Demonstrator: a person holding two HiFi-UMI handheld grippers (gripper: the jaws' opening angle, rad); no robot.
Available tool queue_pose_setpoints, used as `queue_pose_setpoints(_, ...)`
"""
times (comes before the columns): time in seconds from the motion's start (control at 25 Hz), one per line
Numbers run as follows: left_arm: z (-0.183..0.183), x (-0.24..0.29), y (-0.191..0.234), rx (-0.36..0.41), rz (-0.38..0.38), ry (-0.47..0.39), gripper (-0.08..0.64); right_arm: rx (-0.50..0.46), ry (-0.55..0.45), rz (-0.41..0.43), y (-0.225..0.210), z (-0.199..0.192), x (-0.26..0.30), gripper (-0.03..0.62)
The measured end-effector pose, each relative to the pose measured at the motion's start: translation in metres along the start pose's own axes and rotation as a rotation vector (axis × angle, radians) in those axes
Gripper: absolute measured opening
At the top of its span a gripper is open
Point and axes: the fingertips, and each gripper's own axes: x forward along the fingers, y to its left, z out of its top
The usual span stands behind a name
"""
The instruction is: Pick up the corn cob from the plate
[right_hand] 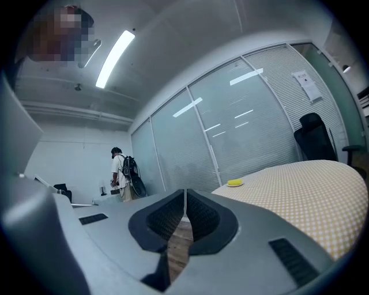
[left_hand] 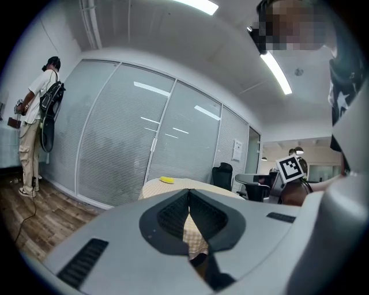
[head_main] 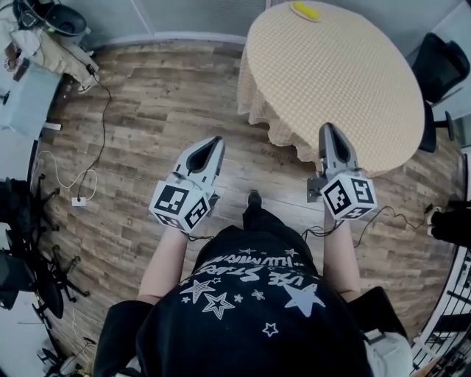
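Wood floor (head_main: 147, 110) lies under both my hands, and glass panels (left_hand: 127, 144) with blinds close the room ahead.

The corn (head_main: 304, 10) rests on a small plate (right_hand: 235, 185) at the far edge of the round worktop (head_main: 346, 74), which wears a checked cloth. It is well ahead of both pairs of jaws and apart from them. It sits a little left of the line my left jaws point along and off to the right of my right jaws' line.

My left gripper (head_main: 213, 141) points across the floor toward the worktop's near left side. Its jaws are closed tip to tip with nothing between them, and only a bit of the cloth shows through the gap below the tips.

My right gripper (head_main: 328, 129) has its tips at the worktop's near edge. Its jaws are also pressed together and empty, with floor showing through the gap behind the tips.

Beyond the worktop to the right stands a black chair (head_main: 438, 62). Far off to the left of my jaws, a person (right_hand: 121, 173) with a backpack stands by the wall, and cables (head_main: 92, 177) trail over the floor on that side.
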Motion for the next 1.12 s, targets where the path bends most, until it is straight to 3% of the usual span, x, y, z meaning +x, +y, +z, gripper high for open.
queue_pose_setpoints(0.48, 0.034, 0.11, 0.019, 0.056, 0.006, -0.019, 0.006, -0.004, 0.005, 0.003, -0.08, 0.021, 0.078, 0.032)
queue_pose_setpoints(0.72, 0.032, 0.129, 0.037, 0.03, 0.056, -0.017, 0.006, 0.005, -0.012, 0.016, -0.094, 0.026, 0.1, 0.032)
queue_pose_setpoints(0.96, 0.033, 0.146, 0.049, 0.035, 0.059, -0.012, 0.006, 0.068, -0.009, -0.008, -0.115, 0.019, 0.112, 0.032)
queue_pose_setpoints(1.12, 0.034, 0.163, 0.065, 0.019, 0.048, -0.015, 0.006, 0.052, 0.004, -0.03, -0.121, 0.017, 0.127, 0.032)
